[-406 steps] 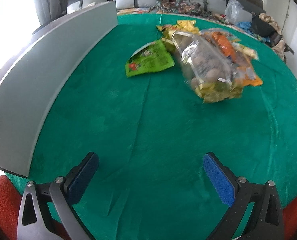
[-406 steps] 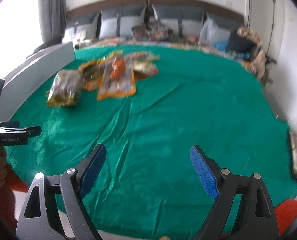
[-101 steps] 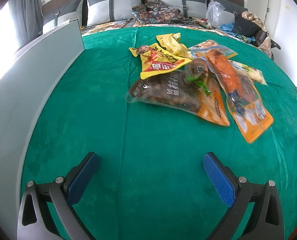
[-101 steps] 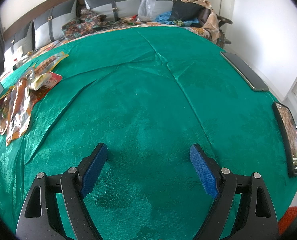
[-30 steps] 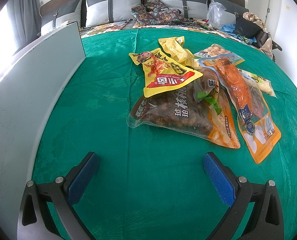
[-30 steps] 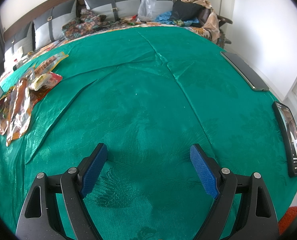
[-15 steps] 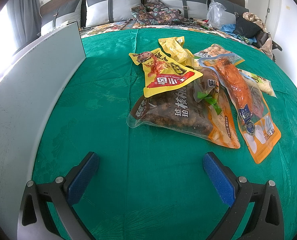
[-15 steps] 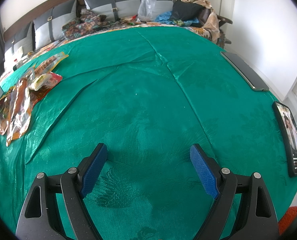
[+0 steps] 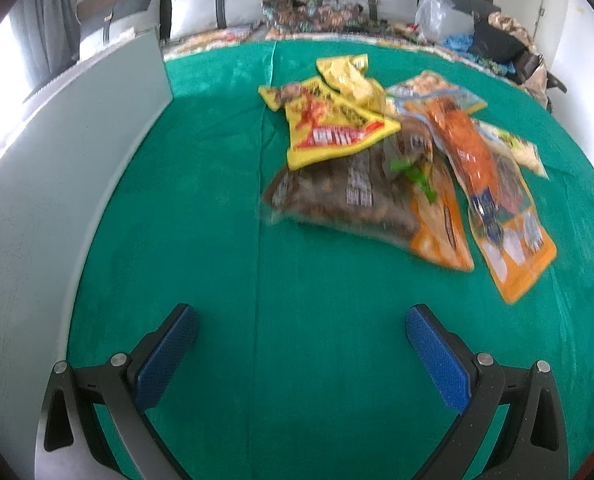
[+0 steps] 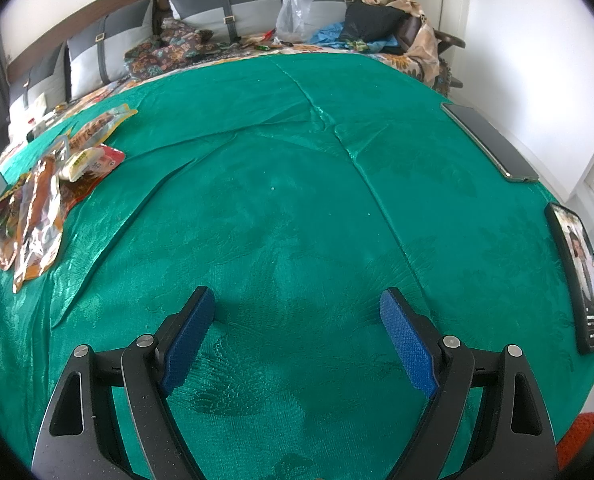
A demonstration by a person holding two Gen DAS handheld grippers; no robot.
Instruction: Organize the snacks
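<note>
Left gripper (image 9: 301,344) nearer snack pile (image 9: 393,168) than before.

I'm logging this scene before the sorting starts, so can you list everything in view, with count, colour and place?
Snack packets: about seven, overlapping in one pile, far centre-right of the left wrist view.
Yellow packets: two, yellow with red print, on top at the far side of the pile.
Clear bag of brown nuts: one, nearest edge of the pile.
Orange packets: at least two, right side of the pile.
Green cloth: one, covers the surface.
Grey board: one, upright along the left edge.
Phones: two, dark, at the cloth's right edge.
Pillows: several, grey, at the back.
Left gripper: open, empty.
Right gripper: open, empty.
</note>
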